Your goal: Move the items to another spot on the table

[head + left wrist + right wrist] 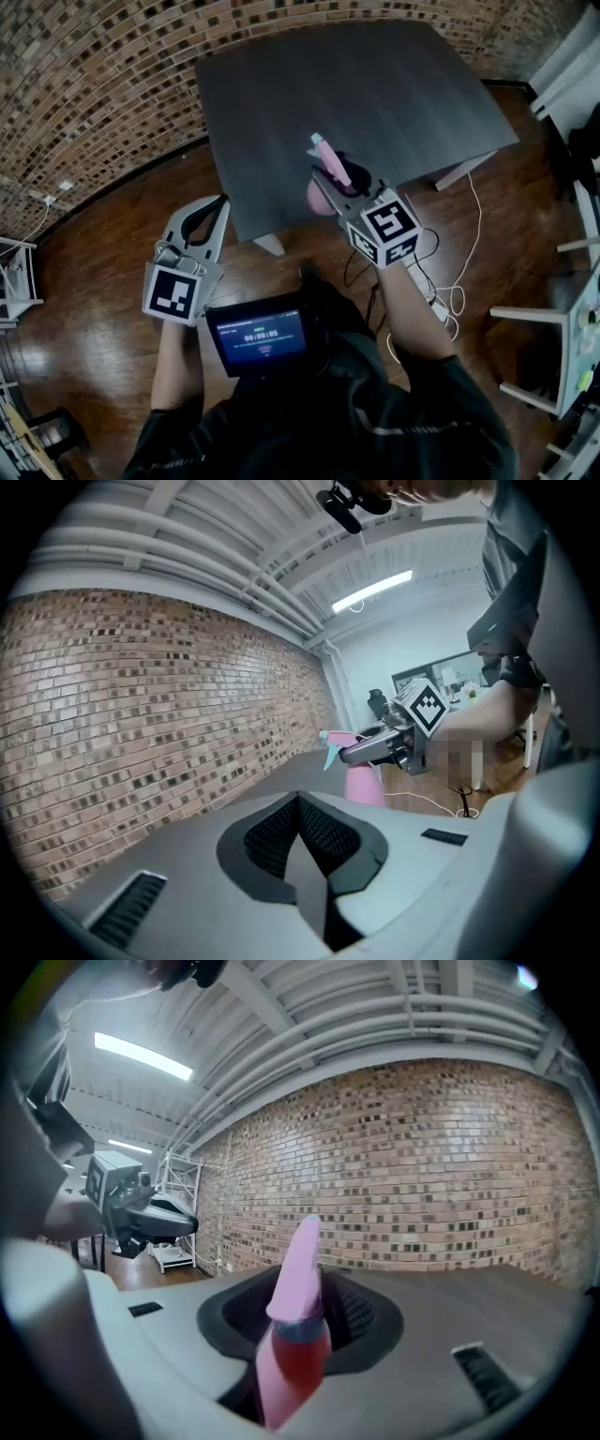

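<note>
A pink spray bottle [329,159] with a pale blue nozzle is clamped in my right gripper [342,180] over the near edge of the dark table [375,84]. The right gripper view looks along the bottle's pink head [298,1269], which stands up between the black pads. My left gripper [219,202] hangs off the table's left side, above the wooden floor, with its jaws shut on nothing. From the left gripper view, the black pads [323,832] meet, and the bottle [364,782] and the right gripper [389,745] appear beyond them.
A small lit screen [261,337] sits at the person's chest. White cables [457,292] lie on the floor by the table's right leg. White furniture [553,361] stands at the right and a white rack [14,281] at the far left. A brick wall [94,84] curves behind.
</note>
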### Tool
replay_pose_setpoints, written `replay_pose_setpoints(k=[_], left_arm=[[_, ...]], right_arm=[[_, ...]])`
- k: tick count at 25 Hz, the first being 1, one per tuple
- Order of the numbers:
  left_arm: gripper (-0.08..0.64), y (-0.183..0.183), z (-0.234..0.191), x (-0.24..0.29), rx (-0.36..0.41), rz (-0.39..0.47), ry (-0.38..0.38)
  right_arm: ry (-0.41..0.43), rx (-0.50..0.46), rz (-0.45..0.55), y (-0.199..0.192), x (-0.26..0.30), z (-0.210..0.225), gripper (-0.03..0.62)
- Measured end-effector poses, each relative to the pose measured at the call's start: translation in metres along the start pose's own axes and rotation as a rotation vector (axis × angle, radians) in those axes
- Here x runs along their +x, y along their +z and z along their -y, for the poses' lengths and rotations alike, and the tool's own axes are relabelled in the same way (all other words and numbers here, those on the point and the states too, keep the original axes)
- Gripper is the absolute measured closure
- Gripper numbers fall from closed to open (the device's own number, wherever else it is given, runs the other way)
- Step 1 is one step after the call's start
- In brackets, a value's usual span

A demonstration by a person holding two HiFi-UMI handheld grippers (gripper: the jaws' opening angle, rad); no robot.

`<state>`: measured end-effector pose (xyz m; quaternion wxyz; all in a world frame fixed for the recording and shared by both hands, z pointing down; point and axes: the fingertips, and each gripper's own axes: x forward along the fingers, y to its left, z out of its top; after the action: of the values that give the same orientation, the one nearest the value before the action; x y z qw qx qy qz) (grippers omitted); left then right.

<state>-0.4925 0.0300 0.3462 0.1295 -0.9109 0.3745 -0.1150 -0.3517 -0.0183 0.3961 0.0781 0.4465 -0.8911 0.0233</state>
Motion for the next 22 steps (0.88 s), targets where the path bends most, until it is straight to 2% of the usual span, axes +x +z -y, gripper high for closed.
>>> replay_pose_setpoints(k=[3,6,8,14,22], left_arm=[[0.563,0.024,0.023,0.002,-0.007,0.051,-0.054],[0.563,0.052,0.052,0.013,-0.046,0.117,-0.143],[0.563,0.067,0.072,0.020,-0.051,0.131,-0.191],[0.563,0.099,0.137,0.054,-0.034,0.160,-0.312],[0.563,0.153,0.228,0.130,-0.022,0.205,-0.448]], right_arm=[[-0.079,-0.001,0.002,0.018,-0.054,0.009,0.456],[-0.182,0.005,0.020,0.031,-0.114,0.025,0.456],[-0.226,0.011,0.021,0.035,-0.149,0.033,0.456],[-0.364,0.043,0.016,0.028,-0.240,0.063,0.456],[-0.514,0.074,0.019,0.015,-0.355,0.131,0.456]])
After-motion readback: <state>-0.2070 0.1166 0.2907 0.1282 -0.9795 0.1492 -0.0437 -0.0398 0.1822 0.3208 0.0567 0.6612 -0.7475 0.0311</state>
